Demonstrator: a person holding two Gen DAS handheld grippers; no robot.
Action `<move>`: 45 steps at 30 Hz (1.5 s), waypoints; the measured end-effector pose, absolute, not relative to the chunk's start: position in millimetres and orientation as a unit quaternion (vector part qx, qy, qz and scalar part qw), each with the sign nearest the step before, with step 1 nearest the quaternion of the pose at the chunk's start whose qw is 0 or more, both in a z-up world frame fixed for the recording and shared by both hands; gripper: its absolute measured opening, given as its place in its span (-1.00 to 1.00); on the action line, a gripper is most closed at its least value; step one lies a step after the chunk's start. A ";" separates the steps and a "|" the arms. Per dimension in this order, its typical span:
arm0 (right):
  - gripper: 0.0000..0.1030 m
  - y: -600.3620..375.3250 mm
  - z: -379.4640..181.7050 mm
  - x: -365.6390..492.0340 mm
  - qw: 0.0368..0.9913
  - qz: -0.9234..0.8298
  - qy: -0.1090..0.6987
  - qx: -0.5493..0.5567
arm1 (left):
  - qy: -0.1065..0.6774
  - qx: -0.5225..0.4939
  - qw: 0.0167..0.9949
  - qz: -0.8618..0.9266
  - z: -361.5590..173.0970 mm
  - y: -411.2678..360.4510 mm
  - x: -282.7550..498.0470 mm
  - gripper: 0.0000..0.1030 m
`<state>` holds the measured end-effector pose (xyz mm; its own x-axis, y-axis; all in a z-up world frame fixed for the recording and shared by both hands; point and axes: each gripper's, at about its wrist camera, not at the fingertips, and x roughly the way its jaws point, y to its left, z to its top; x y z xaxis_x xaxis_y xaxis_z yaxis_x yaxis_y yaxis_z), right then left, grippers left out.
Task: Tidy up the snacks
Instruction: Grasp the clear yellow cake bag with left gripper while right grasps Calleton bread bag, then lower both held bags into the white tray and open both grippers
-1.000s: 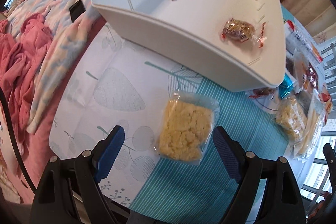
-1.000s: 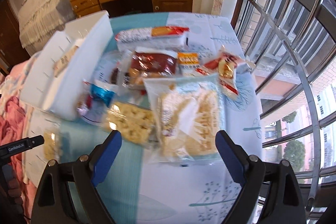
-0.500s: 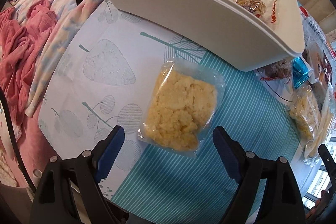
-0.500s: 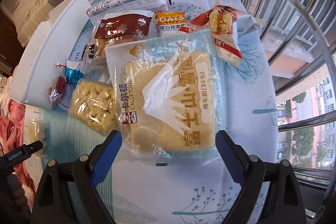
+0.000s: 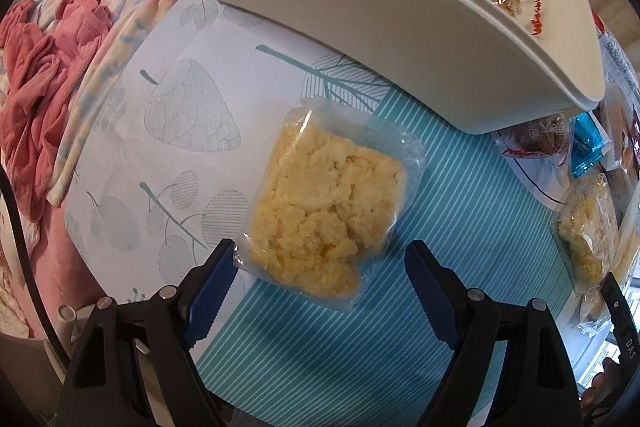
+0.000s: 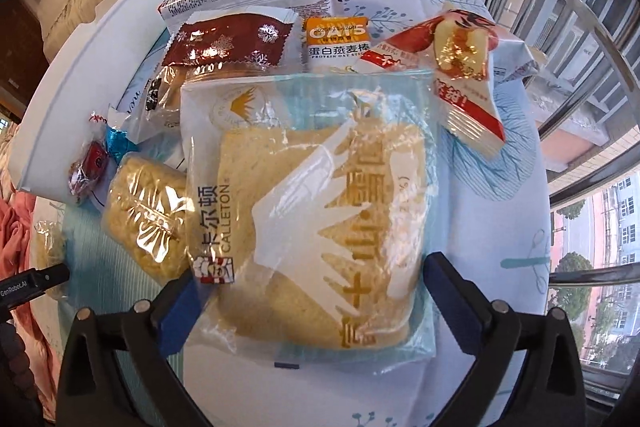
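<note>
White organizer tray was the largest thing on the table, smooth moulded plastic with a curved wall and slotted rim; two wrapped snacks already lay inside. Tablecloth under it was flat printed fabric, pale leaf motifs giving way to teal stripes.

Toast bread bag, big, flat, glossy clear film with white and gold print, lay between the wide-spread fingers of the right gripper. Film touched or overlapped the left pad; not gripped.

Crumbly yellow cake packet, squarish, lumpy under loose crinkled film, lay on the cloth just in front of the tray wall. Left gripper was spread wide around its near end, left pad touching the corner film, nothing clamped.

Behind the bread sat a heap of smaller packets: a second yellow cake packet, a maroon snowflake wrapper, an oat bar, a red-and-white pouch.

Risks, as judged:
- Closing on slack film alone would let either bag slide out on lifting; the plastic looked slippery.
- Hard squeeze would likely crumble the cake or flatten the bread.
- Bread bag overlapped the neighbouring cake packet, so lifting could drag it along.
- Tray wall stood close; a low carry might catch it.
</note>
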<state>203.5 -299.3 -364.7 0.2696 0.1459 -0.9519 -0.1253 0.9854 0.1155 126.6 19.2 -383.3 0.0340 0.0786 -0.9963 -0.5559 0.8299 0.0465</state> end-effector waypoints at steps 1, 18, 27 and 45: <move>1.00 -298.7 -366.0 204.6 0.798 0.084 0.597 0.007 | 0.658 -0.183 0.693 0.230 -384.6 19.2 126.8 0.57; 0.83 -277.8 -371.0 205.5 0.795 0.082 0.601 -0.005 | 0.649 -0.204 0.698 0.223 -382.1 21.5 136.0 0.10; 0.80 -281.3 -367.7 198.4 0.771 0.062 0.633 0.024 | 0.651 -0.208 0.699 0.212 -374.4 31.6 138.8 -0.03; 0.79 -248.4 -310.7 186.8 0.763 -0.006 0.638 0.104 | 0.659 -0.203 0.709 0.145 -316.1 92.5 122.3 -0.04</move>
